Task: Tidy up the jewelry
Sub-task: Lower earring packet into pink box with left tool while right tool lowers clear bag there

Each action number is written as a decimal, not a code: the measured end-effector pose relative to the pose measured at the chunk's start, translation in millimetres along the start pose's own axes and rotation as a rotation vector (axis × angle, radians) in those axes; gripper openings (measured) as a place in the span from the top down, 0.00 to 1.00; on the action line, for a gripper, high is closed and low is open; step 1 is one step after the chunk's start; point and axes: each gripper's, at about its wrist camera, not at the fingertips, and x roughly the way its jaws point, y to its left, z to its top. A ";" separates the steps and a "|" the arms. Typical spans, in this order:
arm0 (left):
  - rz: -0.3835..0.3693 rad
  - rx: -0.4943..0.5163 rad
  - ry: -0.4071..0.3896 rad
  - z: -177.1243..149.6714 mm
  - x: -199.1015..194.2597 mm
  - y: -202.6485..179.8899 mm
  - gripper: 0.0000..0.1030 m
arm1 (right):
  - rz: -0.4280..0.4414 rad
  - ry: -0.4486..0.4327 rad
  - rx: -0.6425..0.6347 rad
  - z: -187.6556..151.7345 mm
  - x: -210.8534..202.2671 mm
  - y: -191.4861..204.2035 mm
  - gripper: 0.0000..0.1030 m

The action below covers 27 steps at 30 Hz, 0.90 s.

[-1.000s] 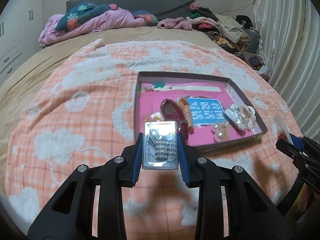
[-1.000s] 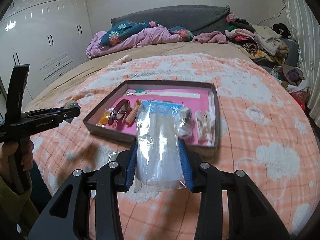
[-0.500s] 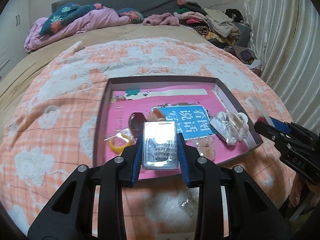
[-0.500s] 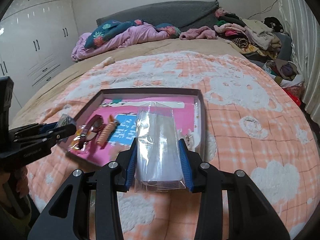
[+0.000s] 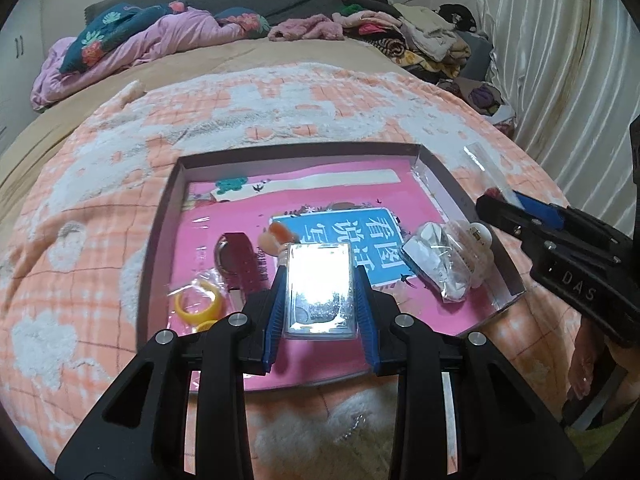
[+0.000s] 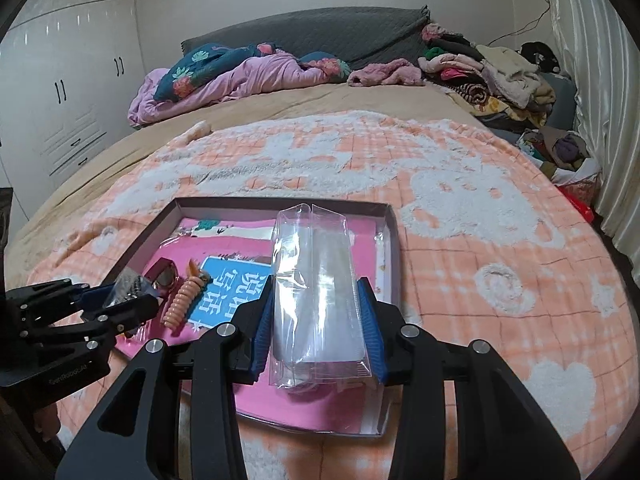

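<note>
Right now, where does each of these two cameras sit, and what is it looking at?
Left wrist: sits behind the left tongs, shut on a packet, looking over the tray; right tongs show at right.
Right wrist: sits behind the right tongs, shut on a clear bag, facing the headboard; left tongs show at left.
Shared: tray, blanket.

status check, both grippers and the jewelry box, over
Left gripper shut on jewelry packet. Right gripper shut on clear bag. Both over box; hair clips inside.
</note>
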 end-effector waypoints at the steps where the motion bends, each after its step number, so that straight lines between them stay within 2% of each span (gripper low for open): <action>1: 0.000 0.000 0.002 -0.3 1.4 -0.4 0.76 | -0.002 0.005 -0.004 -2.0 1.9 -0.3 0.63; 16: 0.033 0.009 0.046 -2.1 19.5 -12.6 0.76 | 0.069 0.039 0.041 -14.8 22.0 -8.2 0.59; 21: 0.042 0.015 0.055 -2.6 23.6 -13.5 0.76 | 0.074 0.012 0.090 -13.4 14.4 -18.5 0.44; 25: 0.050 0.012 0.056 -1.4 25.5 -13.1 0.76 | 0.076 -0.003 0.133 -12.0 6.4 -28.0 0.39; 26: 0.050 0.011 0.056 -1.5 25.6 -13.1 0.72 | 0.076 -0.009 0.143 -12.0 4.0 -30.2 0.36; 27: 0.052 0.009 0.053 -1.2 25.2 -12.8 0.62 | 0.077 -0.016 0.152 -12.0 1.3 -32.1 0.34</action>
